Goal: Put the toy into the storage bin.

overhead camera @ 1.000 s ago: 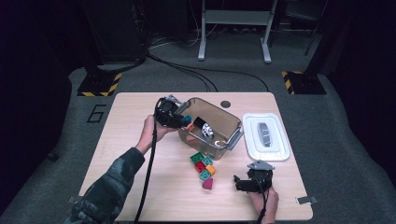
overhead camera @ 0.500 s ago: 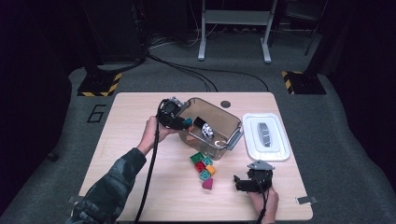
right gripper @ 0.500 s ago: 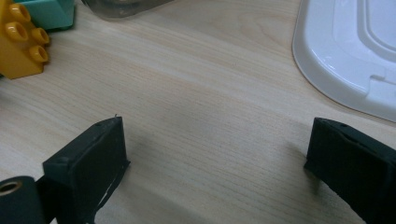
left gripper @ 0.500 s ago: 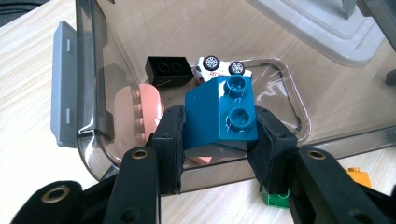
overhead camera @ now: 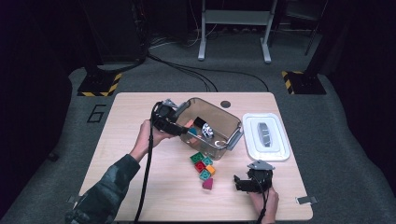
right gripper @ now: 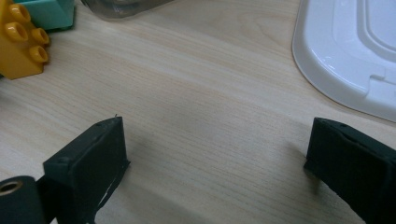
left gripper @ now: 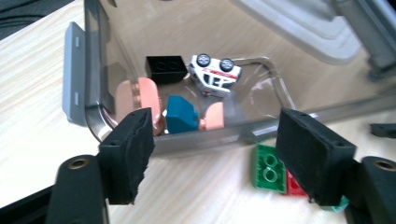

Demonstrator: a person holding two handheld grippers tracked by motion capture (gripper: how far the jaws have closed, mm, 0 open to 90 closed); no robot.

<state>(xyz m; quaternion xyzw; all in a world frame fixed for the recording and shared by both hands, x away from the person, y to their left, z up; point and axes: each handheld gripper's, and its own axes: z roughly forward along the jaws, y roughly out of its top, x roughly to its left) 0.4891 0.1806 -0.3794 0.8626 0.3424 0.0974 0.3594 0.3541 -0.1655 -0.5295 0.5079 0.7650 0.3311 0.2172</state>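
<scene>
Clear plastic bin [left gripper: 93, 70] near the middle of the table [overhead camera: 140, 107], tipped toward the left gripper [left gripper: 212, 154], its open side facing that gripper's camera. Inside, counted from the left gripper view: one black brick [left gripper: 164, 69], one white toy car [left gripper: 215, 72] lying on its roof with wheels up, one blue block [left gripper: 184, 115], and salmon-coloured pieces [left gripper: 137, 98] against the near wall, number unclear through the plastic. Outside the bin, on the table just in front of it, a small cluster of bricks: one green [overhead camera: 197, 157], one red [overhead camera: 200, 166], two teal [overhead camera: 204, 175], one orange [overhead camera: 211, 169], and one pink piece [overhead camera: 208, 184] a little apart. One white lid [overhead camera: 265, 136] flat on the table to the right of the bin.

Left gripper hovering at the bin's rim, jaws just opened and now parted, nothing between the pads, blue block lying loose in the bin beyond them. Right gripper [right gripper: 215, 158] low over bare table near the front right corner, jaws spread wide, empty, touching nothing; one yellow brick [right gripper: 21, 39] and the lid's edge visible ahead of it.
</scene>
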